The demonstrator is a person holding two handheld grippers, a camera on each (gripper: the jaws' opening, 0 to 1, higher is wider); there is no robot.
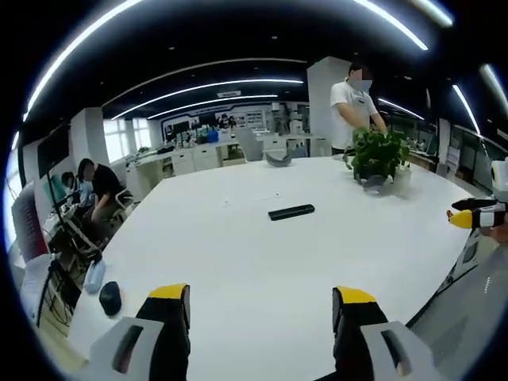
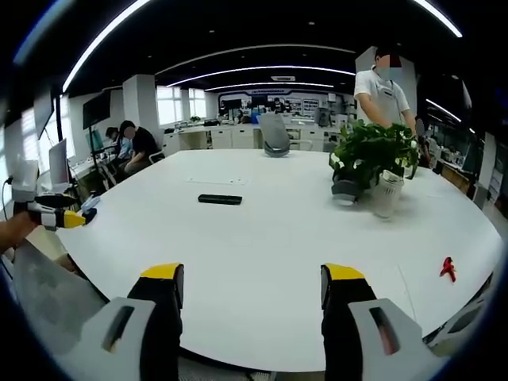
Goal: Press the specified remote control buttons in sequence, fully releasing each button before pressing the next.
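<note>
Left gripper view: left gripper (image 1: pixel 260 305) lowest and nearest, yellow-tipped black jaws spread wide apart, nothing between them; beyond, bare large round white table (image 1: pixel 238 262); slim black rectangular remote control (image 1: pixel 291 212) flat near the table's middle, well apart from the jaws; farther right, leafy green potted plant (image 1: pixel 378 155); behind it, standing person in a white shirt (image 1: pixel 355 107); seated people (image 1: pixel 94 190) at far left.

Right gripper view: right gripper (image 2: pixel 252 286) nearest, jaws likewise held apart and empty; small red object (image 2: pixel 448 268) on the table at right; remote lying farther off, left of centre; plant in a white pot to the right.
</note>
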